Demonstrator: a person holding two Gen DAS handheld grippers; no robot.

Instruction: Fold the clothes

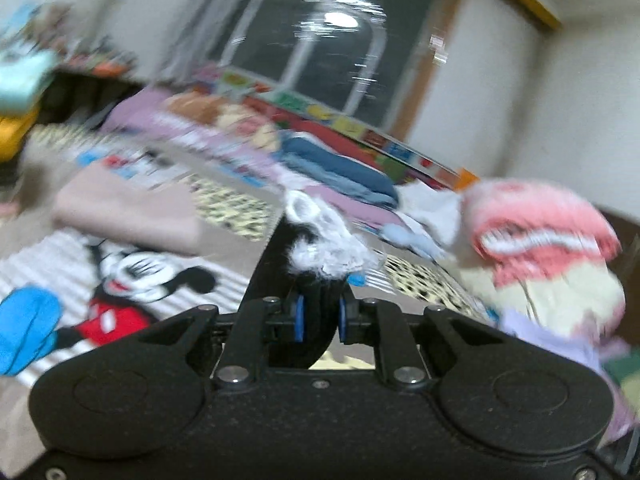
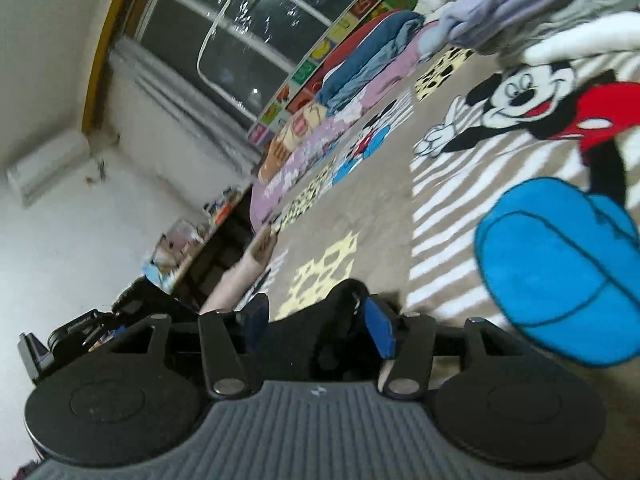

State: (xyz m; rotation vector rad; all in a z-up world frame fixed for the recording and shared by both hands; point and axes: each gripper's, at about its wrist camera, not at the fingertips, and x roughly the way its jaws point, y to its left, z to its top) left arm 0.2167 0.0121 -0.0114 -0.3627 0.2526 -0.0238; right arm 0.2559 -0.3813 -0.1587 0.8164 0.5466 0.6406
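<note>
While folded stacks already sit along the far edge of the cartoon-mouse rug (image 2: 360, 216), namely a blue and lilac pile (image 1: 344, 176) and a beige folded piece (image 1: 128, 216), an unsorted heap with a pink-and-cream garment (image 1: 548, 256) lies just right of centre, so the job looks partly done. Left claw (image 1: 320, 280) is pressed nearly together, pinching a small white-and-black fluffy garment (image 1: 324, 240), bunched and not yet folded. Right claw (image 2: 316, 320) stands spread with nothing between the fingers, low over the rug.
</note>
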